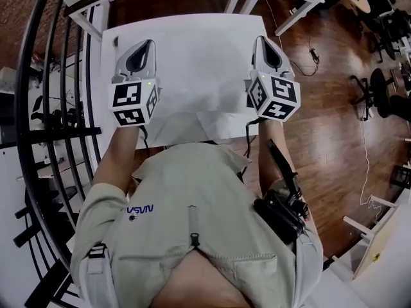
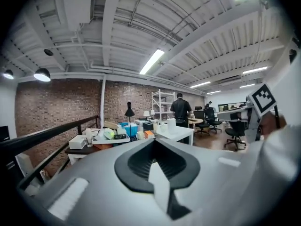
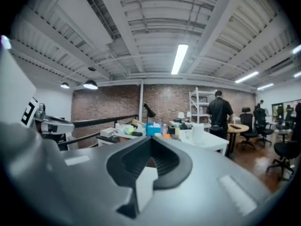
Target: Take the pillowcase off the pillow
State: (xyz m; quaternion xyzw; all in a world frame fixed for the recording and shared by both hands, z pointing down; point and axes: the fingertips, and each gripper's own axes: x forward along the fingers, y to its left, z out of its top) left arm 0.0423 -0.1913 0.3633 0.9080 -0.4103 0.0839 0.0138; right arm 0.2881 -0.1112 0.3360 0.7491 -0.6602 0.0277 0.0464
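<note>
Both grippers are held up side by side in front of the person, above a white table (image 1: 186, 37). The left gripper (image 1: 146, 45) is seen at the left of the head view and the right gripper (image 1: 262, 42) at the right, each pointing away from the body and nearly level.

The pillowcase (image 2: 282, 168) is held in the air between them. It is shown as plain white cloth, smooth and unpatterned. In the left gripper view it fills the lower right of the picture as a broad pale sheet, reaching toward the marker cube (image 2: 261, 98) of the other gripper. In the right gripper view the same cloth rises as a white mass along the left edge.

The jaws of the left gripper are pressed together on a narrow strip of this white cloth, which runs out of the dark pads toward the camera. The jaws of the right gripper are likewise closed on a white fold.

In the head view the cloth cannot be told apart from the white tabletop beneath it.
</note>
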